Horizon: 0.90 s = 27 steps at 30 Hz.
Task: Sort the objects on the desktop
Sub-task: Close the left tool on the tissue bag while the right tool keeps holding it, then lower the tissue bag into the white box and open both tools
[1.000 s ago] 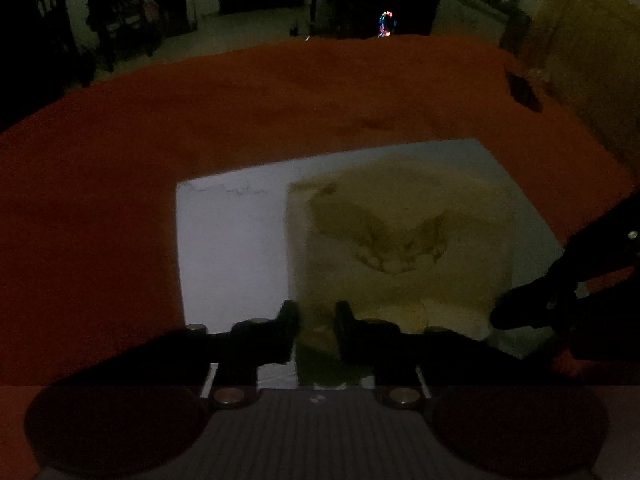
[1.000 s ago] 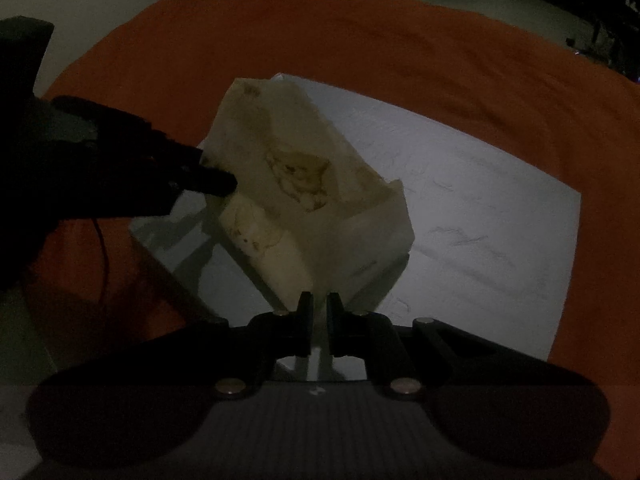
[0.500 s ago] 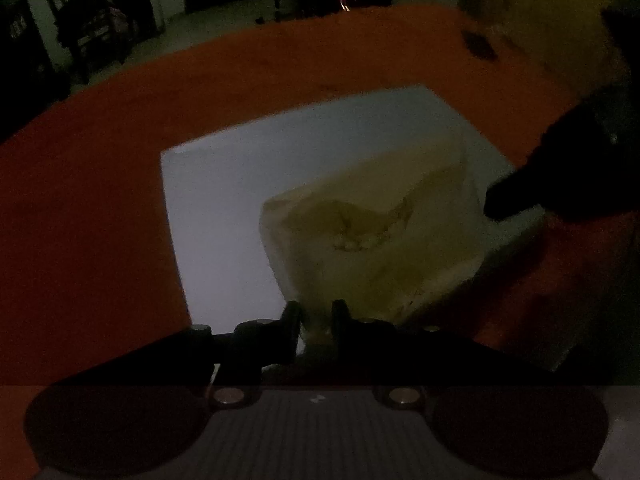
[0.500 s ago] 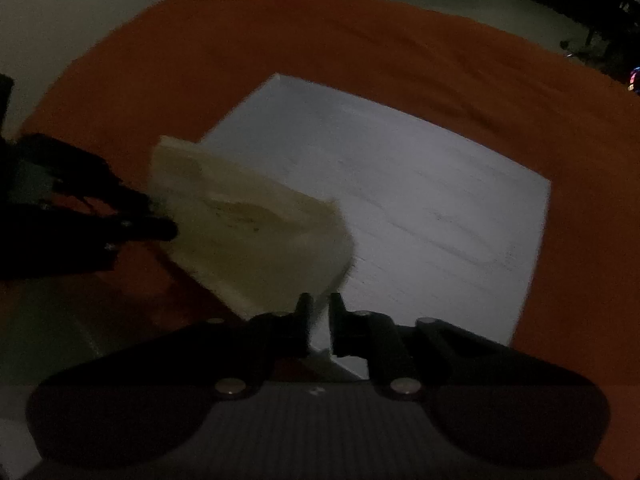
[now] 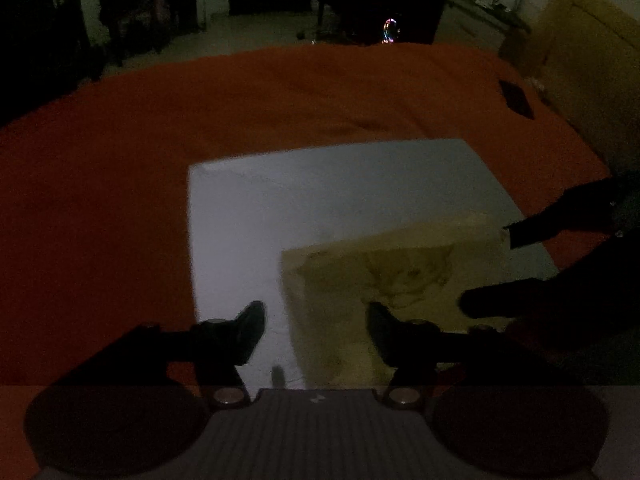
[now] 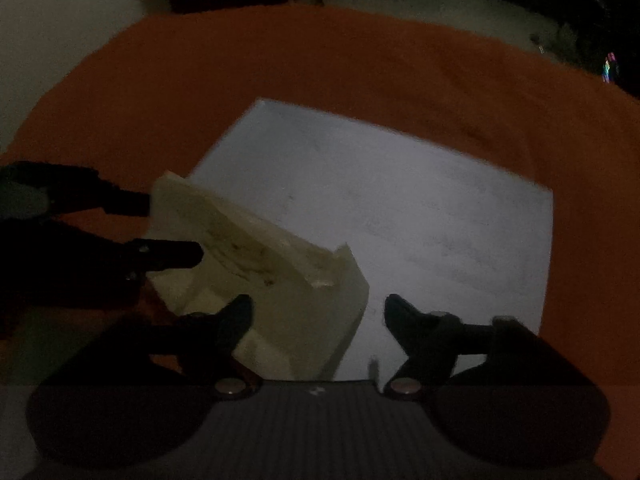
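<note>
The crumpled cream bag (image 5: 384, 280) is seen slumped on the near corner of the white board (image 5: 320, 200), both the left gripper (image 5: 316, 320) and right gripper (image 6: 318, 316) are spread open around it, gripping nothing, so sorting is judged unfinished.

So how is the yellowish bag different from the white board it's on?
The yellowish bag is crumpled and lumpy; the white board is flat and smooth. The bag is cream with darker marks, the board plain white-grey. The bag hangs partly off the board's corner; the board lies wholly on the orange cloth. Neither is gripped now.
</note>
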Motion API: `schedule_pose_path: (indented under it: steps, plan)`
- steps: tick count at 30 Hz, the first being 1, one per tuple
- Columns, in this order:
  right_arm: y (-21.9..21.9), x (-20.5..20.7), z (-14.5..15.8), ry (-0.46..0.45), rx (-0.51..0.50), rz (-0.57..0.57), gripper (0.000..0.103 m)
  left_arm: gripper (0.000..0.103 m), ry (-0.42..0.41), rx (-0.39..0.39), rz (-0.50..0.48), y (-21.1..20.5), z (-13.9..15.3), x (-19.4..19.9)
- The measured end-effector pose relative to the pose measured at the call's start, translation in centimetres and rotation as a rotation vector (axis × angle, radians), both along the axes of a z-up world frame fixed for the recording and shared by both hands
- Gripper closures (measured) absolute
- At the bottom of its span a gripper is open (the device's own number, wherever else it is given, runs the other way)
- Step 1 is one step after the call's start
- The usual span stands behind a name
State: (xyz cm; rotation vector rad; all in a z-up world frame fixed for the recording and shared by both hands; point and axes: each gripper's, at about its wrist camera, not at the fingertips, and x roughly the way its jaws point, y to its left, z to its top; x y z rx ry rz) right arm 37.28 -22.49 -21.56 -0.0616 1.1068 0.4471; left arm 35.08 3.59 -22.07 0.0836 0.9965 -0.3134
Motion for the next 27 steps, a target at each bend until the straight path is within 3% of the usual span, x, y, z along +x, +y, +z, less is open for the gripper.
schedule_pose_path:
  steps: [1, 4, 8, 15, 27]
  plan:
    - [0.1, 0.2, -0.6, 0.024, 0.004, -0.006, 0.078, 0.083, 0.002, -0.006, -0.003, -0.1, -0.2, 0.0]
    - [0.0, 0.5, -1.3, 0.044, 0.023, -0.042, 0.088, 0.091, -0.001, -0.024, -0.011, -0.2, -0.5, -0.2]
    - [-0.5, 0.6, -0.5, 0.028, 0.043, -0.066, 0.089, 0.091, -0.028, -0.043, -0.030, -0.2, 0.5, -0.5]
    - [-0.6, 0.3, 1.2, 0.031, 0.062, -0.067, 0.089, 0.091, 0.003, -0.037, 0.010, -0.7, 1.8, -0.9]
    - [-0.2, -4.1, 5.3, 0.034, -0.001, -0.021, 0.089, 0.092, 0.039, 0.011, -0.076, -3.1, 6.8, -6.8]
